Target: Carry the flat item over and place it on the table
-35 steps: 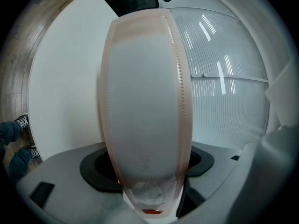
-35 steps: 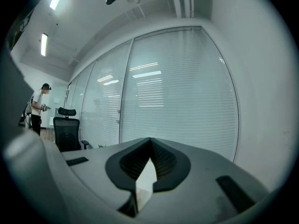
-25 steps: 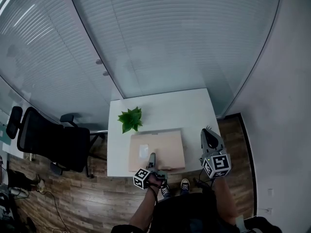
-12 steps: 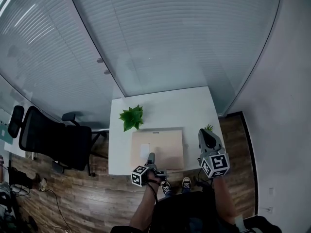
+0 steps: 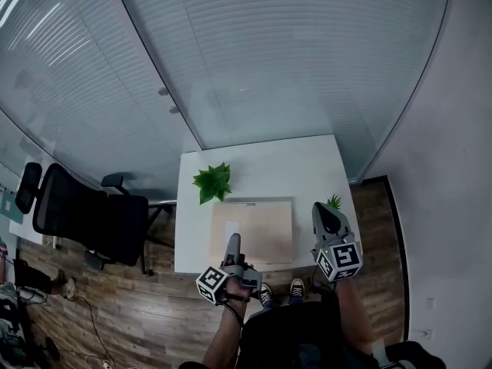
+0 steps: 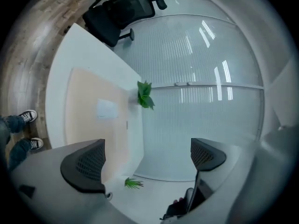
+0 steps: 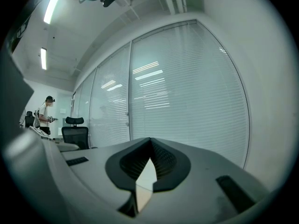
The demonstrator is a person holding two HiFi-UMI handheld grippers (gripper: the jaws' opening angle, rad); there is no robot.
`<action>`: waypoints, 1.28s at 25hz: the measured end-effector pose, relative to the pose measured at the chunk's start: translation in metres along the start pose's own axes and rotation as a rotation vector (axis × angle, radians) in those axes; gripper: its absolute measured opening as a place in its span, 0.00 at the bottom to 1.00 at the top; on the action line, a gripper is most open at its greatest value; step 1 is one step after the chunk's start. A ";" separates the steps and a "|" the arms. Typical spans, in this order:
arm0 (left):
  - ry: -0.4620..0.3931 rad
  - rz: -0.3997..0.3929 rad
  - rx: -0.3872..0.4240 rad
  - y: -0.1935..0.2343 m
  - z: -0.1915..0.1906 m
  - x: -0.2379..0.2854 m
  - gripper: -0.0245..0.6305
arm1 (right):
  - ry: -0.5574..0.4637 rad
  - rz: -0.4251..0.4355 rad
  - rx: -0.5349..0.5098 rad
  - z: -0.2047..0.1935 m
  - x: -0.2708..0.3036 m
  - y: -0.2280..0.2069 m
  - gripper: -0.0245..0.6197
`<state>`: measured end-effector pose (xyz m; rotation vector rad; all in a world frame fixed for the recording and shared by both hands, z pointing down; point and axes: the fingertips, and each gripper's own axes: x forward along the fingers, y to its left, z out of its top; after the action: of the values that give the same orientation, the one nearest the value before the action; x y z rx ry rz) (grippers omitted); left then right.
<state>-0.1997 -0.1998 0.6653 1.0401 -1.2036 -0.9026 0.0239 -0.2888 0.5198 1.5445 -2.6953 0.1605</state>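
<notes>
Flat beige item (image 5: 257,229): one, lying flat on the white desk (image 5: 307,167). It sits toward the near edge and about midway between the side edges, with one pale label (image 5: 233,227) by its left edge.

Counted from left to right in the head view:
- One black office chair (image 5: 84,217) stands on the wood floor (image 5: 131,306), off the desk's left edge.
- One leafy plant (image 5: 213,181) stands by the item's far left corner.
- One much smaller plant (image 5: 334,202) stands at the desk's right edge.
- Two grippers are in view, and one pair of shoes (image 5: 295,289) below the near edge.

The left gripper (image 5: 232,241) hangs over the item's near left corner. The right gripper (image 5: 327,215) hangs at the desk's near right corner, just beside the small plant. A curved wall of glass with lowered blinds (image 5: 269,60) closes the room behind the desk.

The left gripper view shows what the head view cannot. Its jaws stand wide apart around nothing (image 6: 147,160), with the item (image 6: 88,120), both plants and the chair (image 6: 124,8) beyond them.

The right gripper view shows its jaws pressed together, empty (image 7: 150,158). It looks level across the room and takes in neither desk nor item. Only this view shows the ceiling lights (image 7: 51,6) and, at far left, a person (image 7: 46,112) standing near another chair (image 7: 74,132).
</notes>
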 end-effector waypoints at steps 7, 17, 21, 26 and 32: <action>-0.006 -0.273 0.578 -0.105 -0.003 -0.012 0.91 | -0.018 0.036 -0.010 0.004 0.002 0.014 0.04; -0.229 -0.315 1.570 -0.172 -0.016 -0.033 0.89 | -0.026 0.063 -0.019 0.007 0.003 0.024 0.04; -0.286 -0.244 1.657 -0.173 -0.010 -0.035 0.65 | -0.024 0.070 -0.020 0.005 0.004 0.026 0.04; -0.403 -0.165 1.689 -0.180 0.004 -0.045 0.06 | -0.026 0.073 -0.019 0.006 0.004 0.028 0.04; -0.386 -0.161 1.685 -0.182 0.005 -0.045 0.04 | -0.027 0.068 -0.045 0.010 0.002 0.031 0.04</action>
<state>-0.2127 -0.2100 0.4788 2.3246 -2.2746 0.0456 -0.0036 -0.2756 0.5079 1.4548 -2.7542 0.0809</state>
